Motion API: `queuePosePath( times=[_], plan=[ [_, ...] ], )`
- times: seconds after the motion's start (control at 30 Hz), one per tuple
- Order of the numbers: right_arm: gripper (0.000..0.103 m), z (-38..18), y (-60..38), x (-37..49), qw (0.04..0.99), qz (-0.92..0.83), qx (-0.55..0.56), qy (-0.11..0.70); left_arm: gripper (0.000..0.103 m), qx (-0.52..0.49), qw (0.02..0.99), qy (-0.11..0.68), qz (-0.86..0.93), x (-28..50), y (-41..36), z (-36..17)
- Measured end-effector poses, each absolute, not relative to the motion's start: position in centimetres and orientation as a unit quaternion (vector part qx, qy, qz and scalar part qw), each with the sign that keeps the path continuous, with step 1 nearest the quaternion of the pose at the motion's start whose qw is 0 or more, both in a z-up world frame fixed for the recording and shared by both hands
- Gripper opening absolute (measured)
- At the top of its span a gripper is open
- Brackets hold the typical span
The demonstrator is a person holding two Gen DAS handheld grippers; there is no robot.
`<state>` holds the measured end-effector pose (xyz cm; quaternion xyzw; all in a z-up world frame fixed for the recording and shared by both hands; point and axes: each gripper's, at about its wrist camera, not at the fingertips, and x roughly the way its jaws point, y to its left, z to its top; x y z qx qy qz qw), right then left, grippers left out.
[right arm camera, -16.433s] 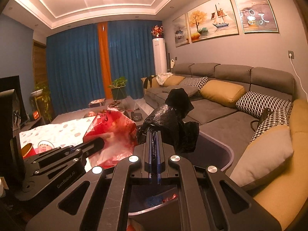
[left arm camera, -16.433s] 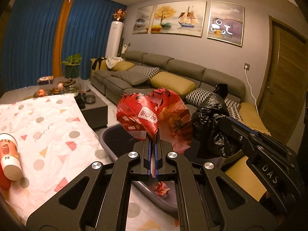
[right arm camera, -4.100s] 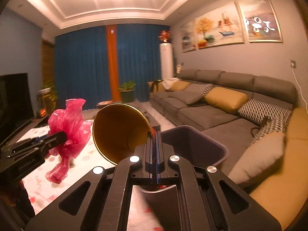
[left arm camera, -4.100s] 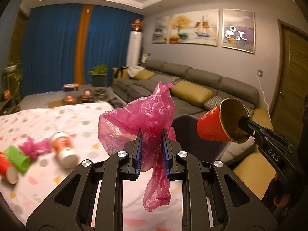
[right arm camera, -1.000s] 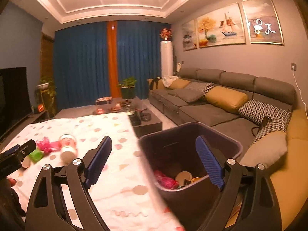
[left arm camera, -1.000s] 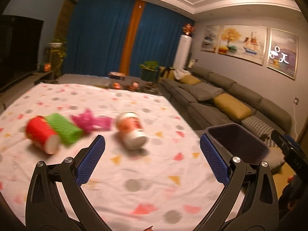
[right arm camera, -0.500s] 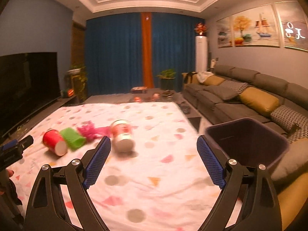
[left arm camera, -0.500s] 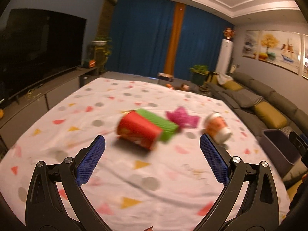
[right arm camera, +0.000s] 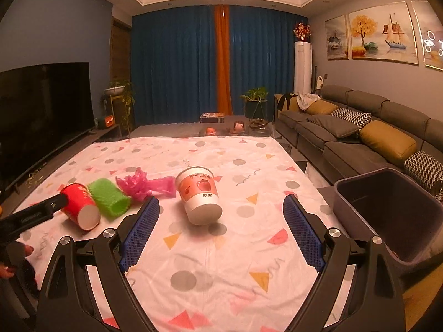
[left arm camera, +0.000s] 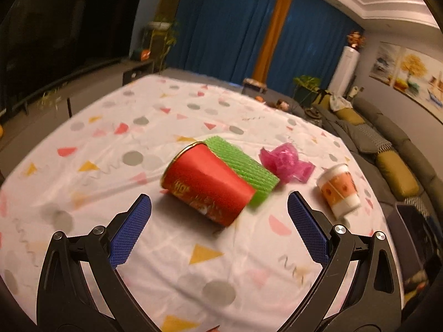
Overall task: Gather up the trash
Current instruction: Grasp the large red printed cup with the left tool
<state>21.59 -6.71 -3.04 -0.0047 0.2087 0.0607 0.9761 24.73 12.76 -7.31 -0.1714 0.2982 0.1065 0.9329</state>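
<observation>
Patterned tablecloth (right arm camera: 235,249) lies under and ahead of the right tongs (right arm camera: 220,201). Dark TV (right arm camera: 41,105) is far to their left. Blue curtains (right arm camera: 171,63) with an orange strip (right arm camera: 223,55) hang straight ahead on the far wall. White tower air conditioner (right arm camera: 302,66) stands ahead-right, with a potted plant (right arm camera: 256,96) just left of it. Grey sofa (right arm camera: 360,138) runs along the right, mustard cushion (right arm camera: 387,141) on it, paintings (right arm camera: 379,34) above. From the left tongs (left arm camera: 219,196), the TV is upper left and the sofa far right.
</observation>
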Motion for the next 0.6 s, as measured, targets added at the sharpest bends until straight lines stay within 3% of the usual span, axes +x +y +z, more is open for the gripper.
queuePosePath(
  times=[0.47, 0.53, 0.6],
  plan=[
    [0.087, -5.5, -5.3, 28.6, 0.962, 0.085, -0.009, 0.259, 0.097, -0.187, 0.908, 0.352, 0.127, 30.1, 14.0, -10.5],
    [0.087, -5.8, -4.9, 29.1, 0.960, 0.089, -0.015, 0.263, 0.094, -0.194, 0.907, 0.355, 0.115, 30.2, 14.3, -11.0],
    [0.084, -6.1, -4.3, 29.8, 0.958, 0.095, -0.019, 0.271, 0.082, -0.205, 0.902, 0.365, 0.105, 30.4, 14.6, -11.5]
  ],
)
